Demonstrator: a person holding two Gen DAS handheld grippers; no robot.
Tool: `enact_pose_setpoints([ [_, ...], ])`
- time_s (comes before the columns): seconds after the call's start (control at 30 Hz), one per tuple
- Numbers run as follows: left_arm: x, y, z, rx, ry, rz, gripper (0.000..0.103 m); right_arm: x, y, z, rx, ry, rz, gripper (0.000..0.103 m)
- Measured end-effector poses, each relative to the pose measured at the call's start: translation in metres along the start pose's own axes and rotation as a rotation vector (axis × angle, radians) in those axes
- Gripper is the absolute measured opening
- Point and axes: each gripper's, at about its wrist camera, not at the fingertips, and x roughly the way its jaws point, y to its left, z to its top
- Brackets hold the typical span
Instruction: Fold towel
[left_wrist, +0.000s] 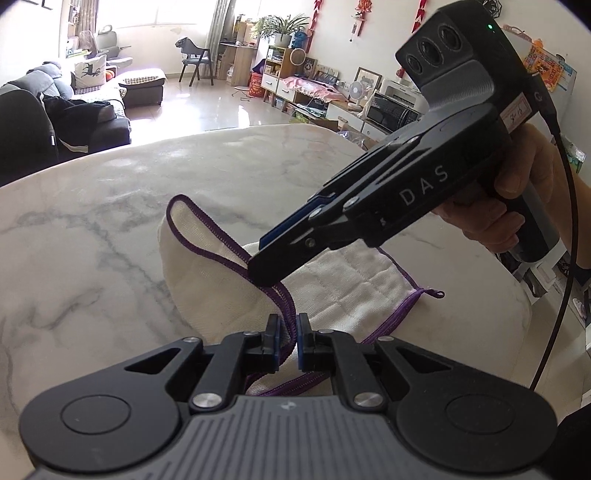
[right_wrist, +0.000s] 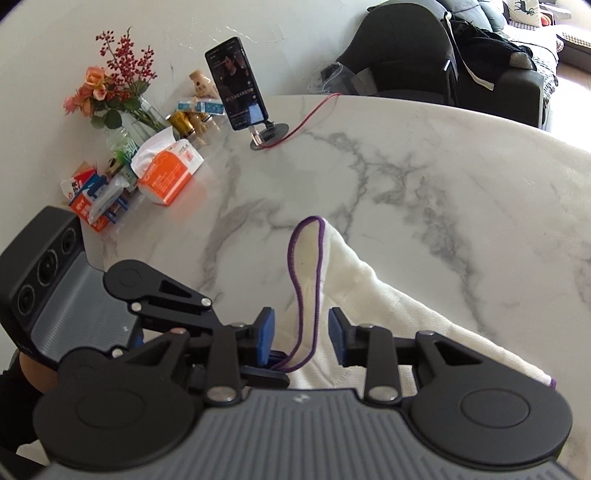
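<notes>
My left gripper (left_wrist: 287, 341) pinches the purple hem of the cream waffle-weave towel (left_wrist: 343, 284) on the near marble table (left_wrist: 110, 206), lifting it; my right gripper (right_wrist: 301, 338) waits open around that hem.

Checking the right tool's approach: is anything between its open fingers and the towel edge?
Nothing visible. The right tool is open, and the towel and its purple edge already lie between its fingers. The left tool, shut on that edge, sits close beside it.
</notes>
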Motion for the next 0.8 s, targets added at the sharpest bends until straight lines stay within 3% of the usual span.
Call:
enact_pose_setpoints([
  [0.2,0.001,-0.004,0.002,0.014,-0.010,-0.009,0.008,0.013,0.007,0.002,-0.002,0.021,-0.035,0.031],
  [0.3,0.000,-0.004,0.003,0.016,-0.011,-0.013,0.008,0.013,0.008,0.000,-0.010,0.016,-0.055,0.011],
  [0.4,-0.002,-0.002,0.002,0.014,-0.018,-0.031,0.011,0.009,0.003,-0.002,-0.003,-0.005,-0.070,0.007],
  [0.67,-0.009,0.002,0.003,-0.004,-0.044,-0.062,0.016,-0.003,-0.006,-0.009,0.039,-0.058,-0.078,0.005],
  [0.8,-0.017,0.004,0.003,-0.016,-0.073,-0.063,0.031,-0.012,-0.014,-0.016,0.082,-0.088,-0.076,0.005],
])
